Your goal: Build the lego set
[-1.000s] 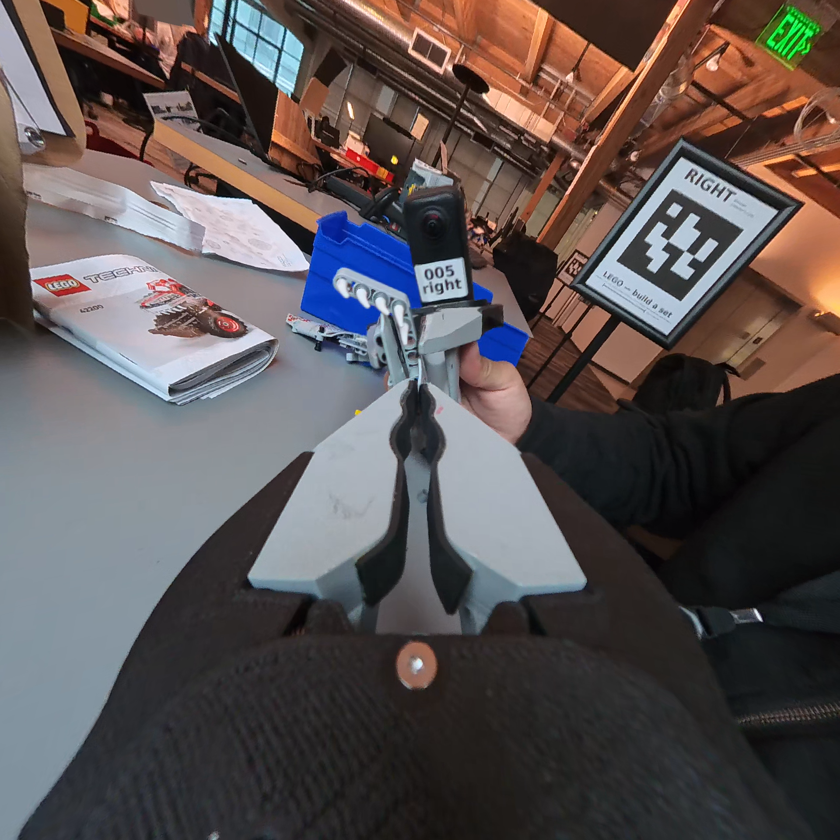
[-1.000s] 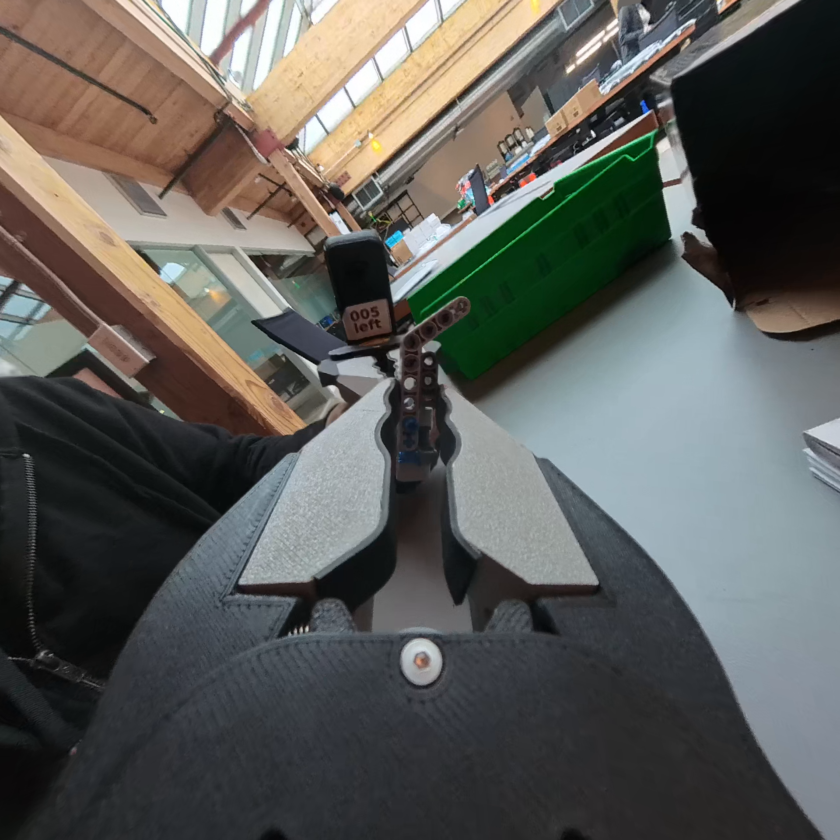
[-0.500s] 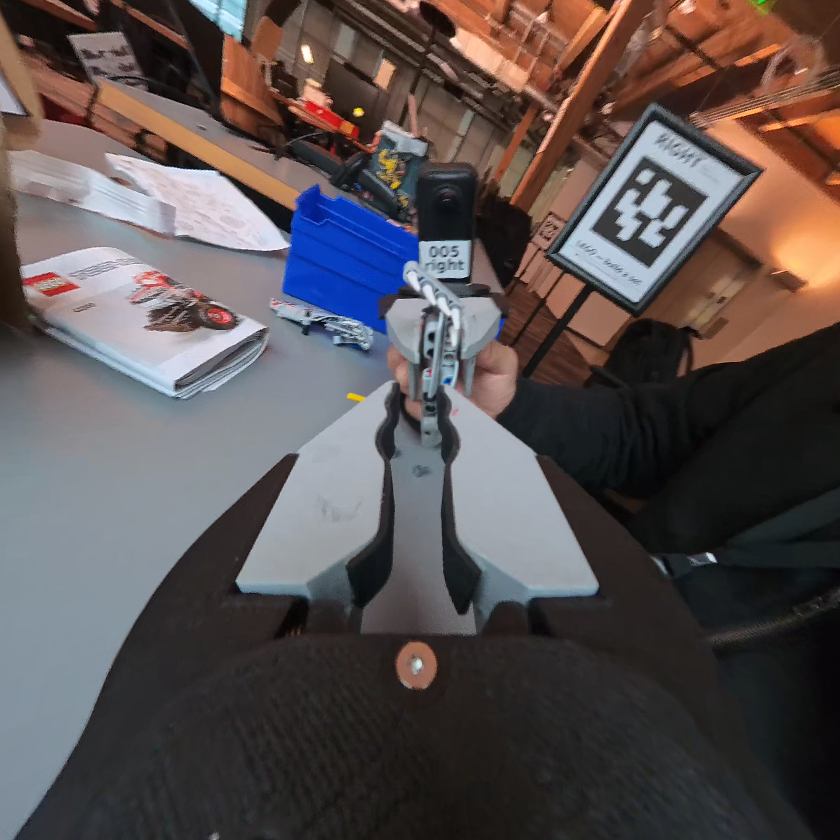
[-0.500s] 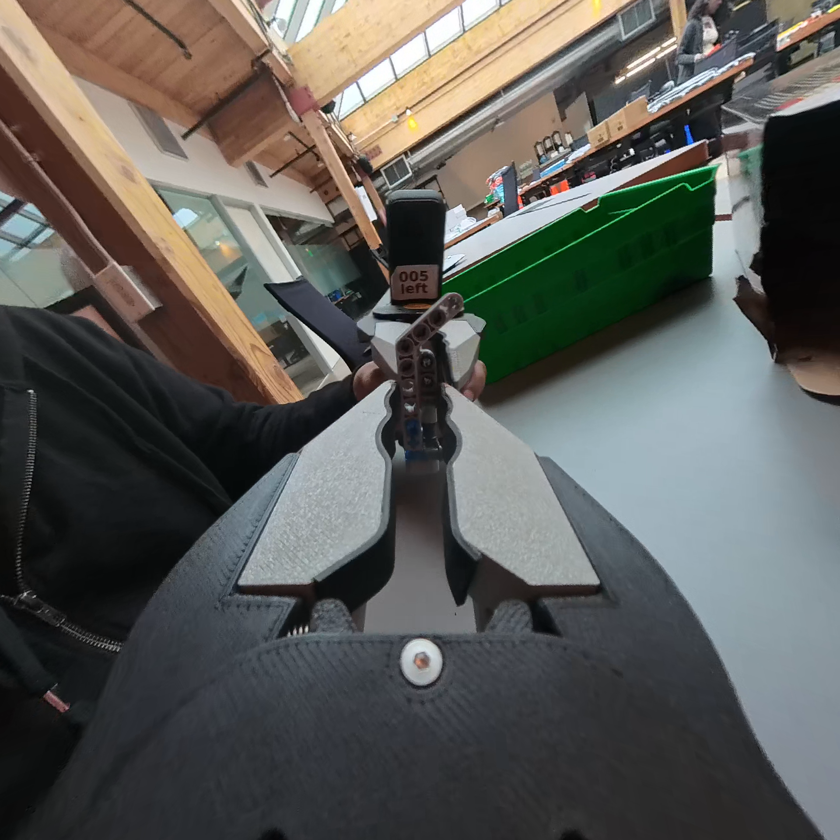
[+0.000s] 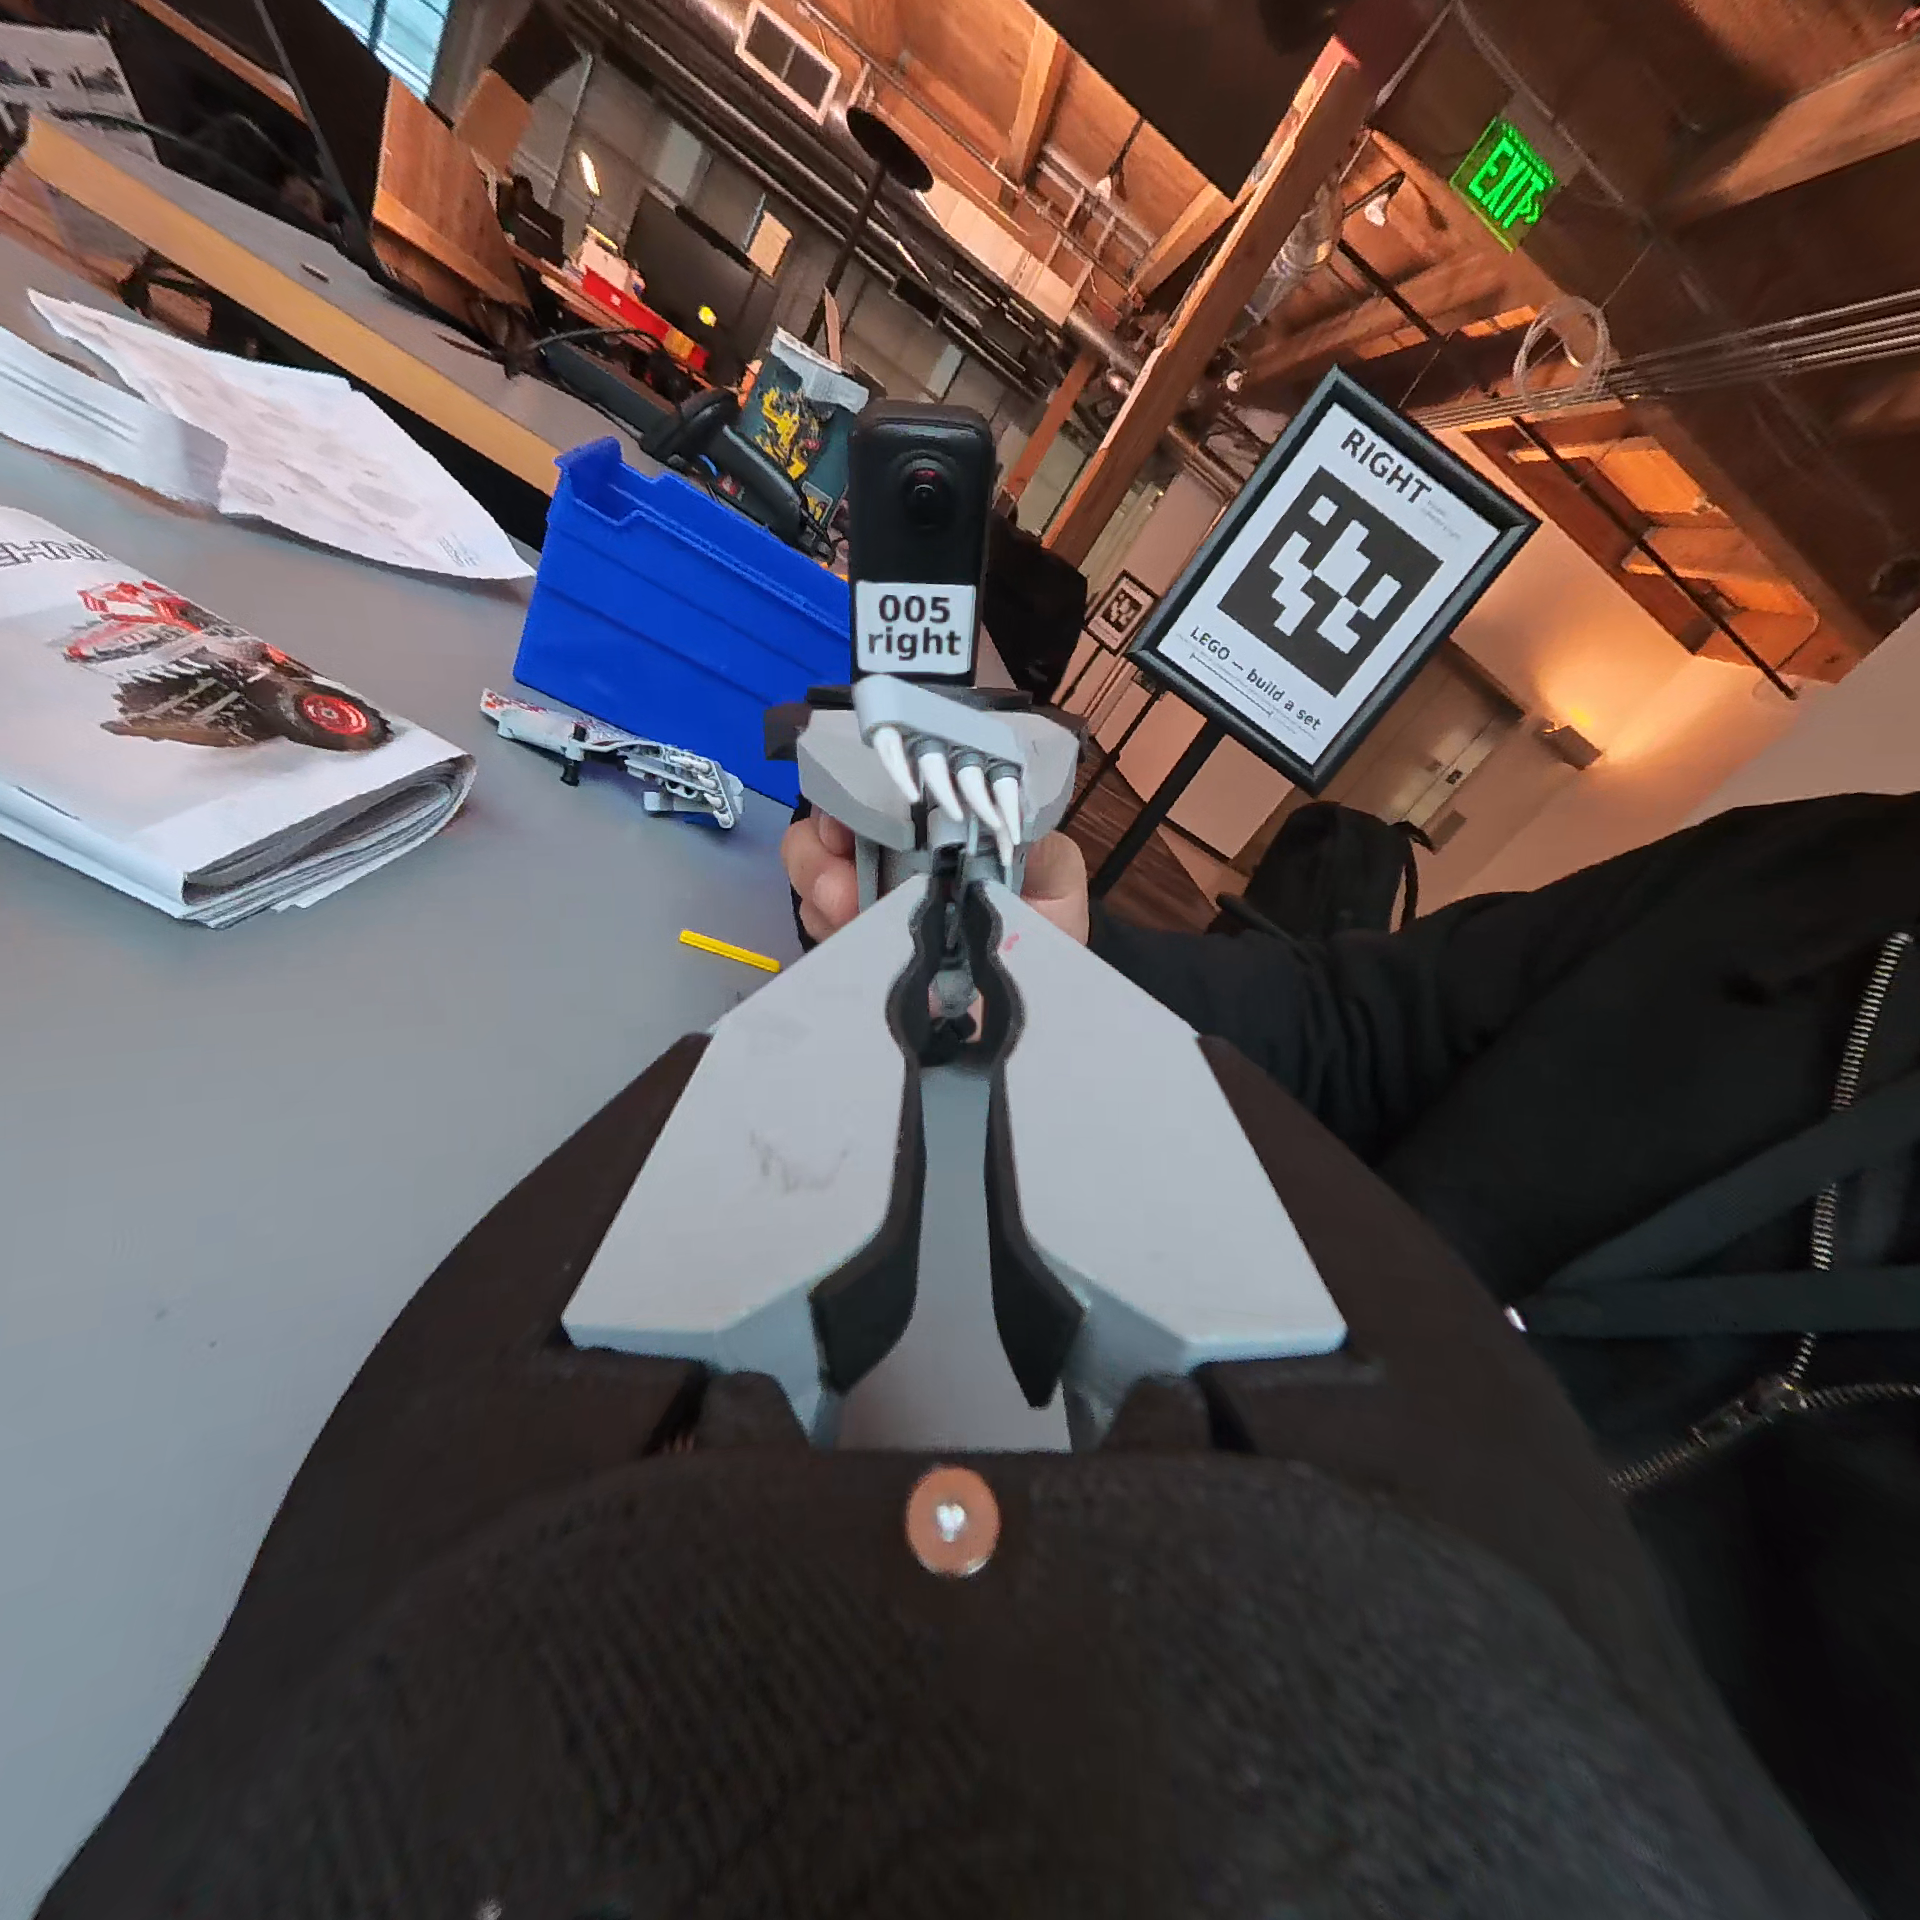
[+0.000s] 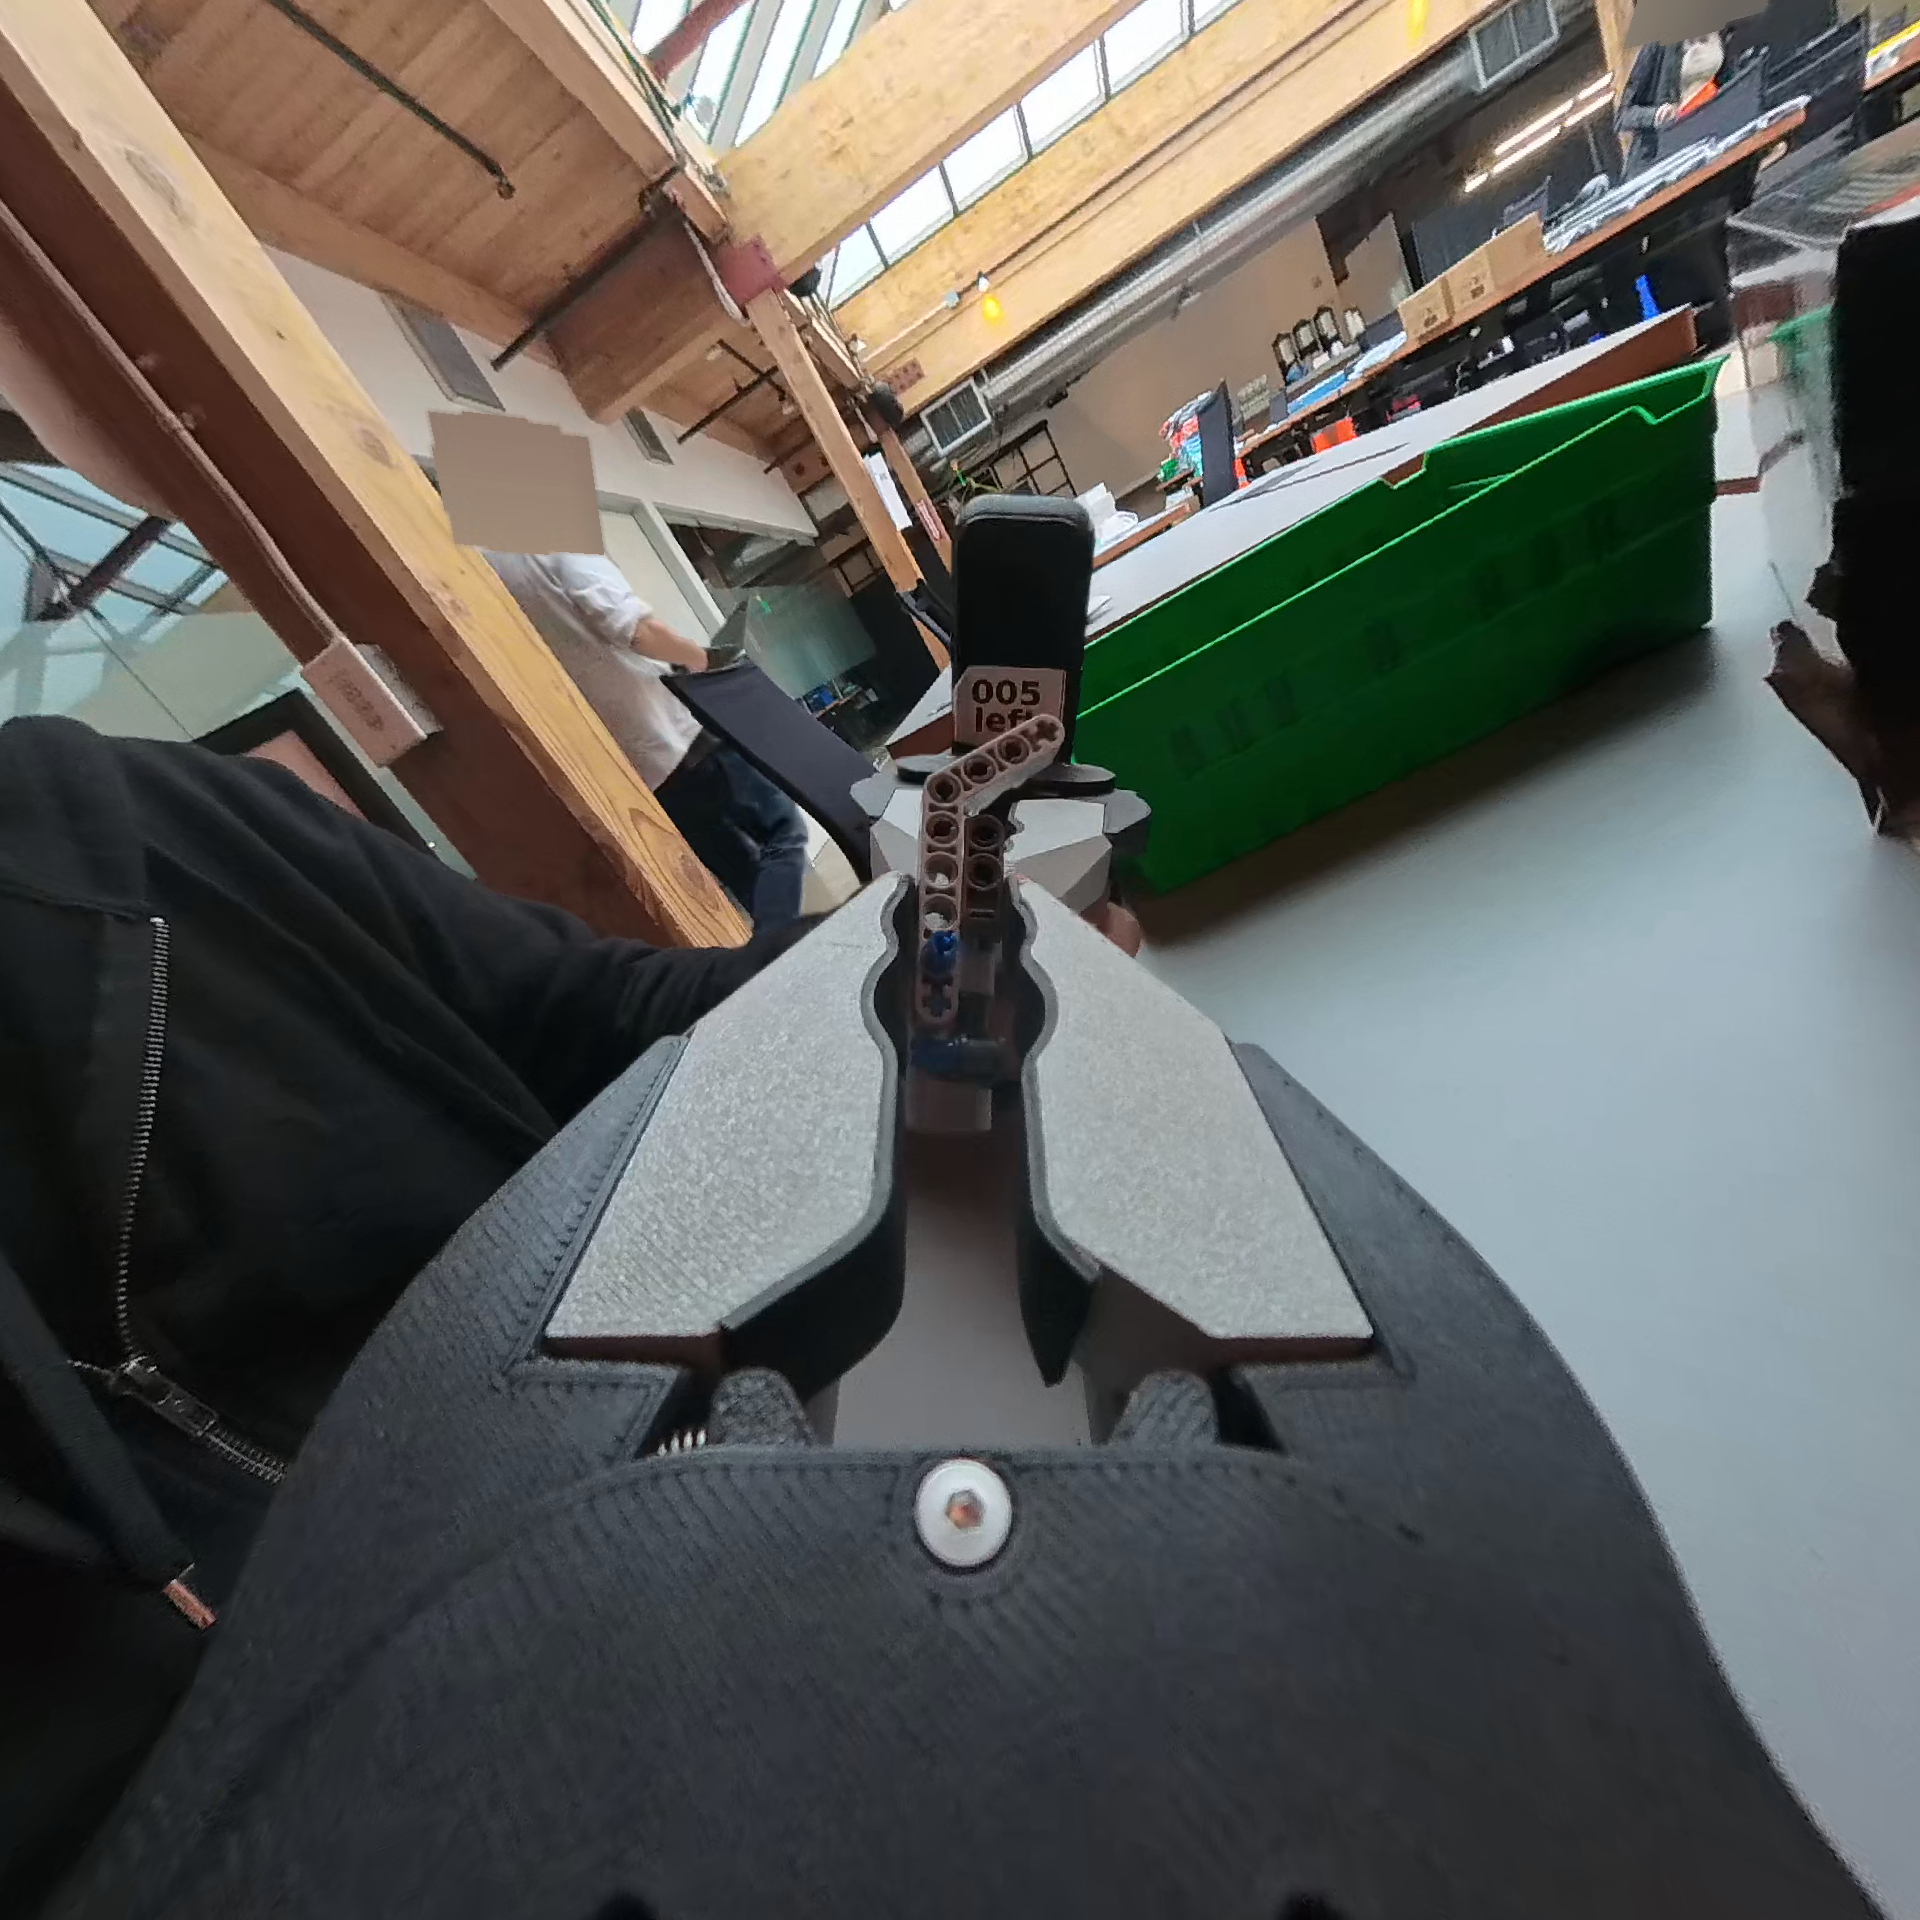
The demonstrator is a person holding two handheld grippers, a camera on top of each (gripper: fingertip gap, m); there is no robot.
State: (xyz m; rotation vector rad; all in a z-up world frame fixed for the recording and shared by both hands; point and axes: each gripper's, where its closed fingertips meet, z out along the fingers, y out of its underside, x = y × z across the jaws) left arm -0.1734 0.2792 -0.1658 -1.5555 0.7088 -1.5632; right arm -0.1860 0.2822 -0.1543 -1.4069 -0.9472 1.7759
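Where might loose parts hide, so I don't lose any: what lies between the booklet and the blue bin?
In the left wrist view, a small grey lego assembly lies on the table between the booklet and the blue bin.

The bin [image 5: 665,634] is bright blue, the crate [image 6: 1403,634] vivid green. A yellow stick [image 5: 729,952] lies on the grey table [image 5: 312,1091] (plain, unpatterned). The framed sign [image 5: 1330,582] bears a black-and-white block pattern.

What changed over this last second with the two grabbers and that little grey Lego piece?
The left gripper, whose jaws were wider half a second ago, has closed on the grey Lego assembly. The assembly has turned, so its white teeth now point down toward the left camera. The right gripper kept its hold throughout. The booklet and blue bin stayed put.
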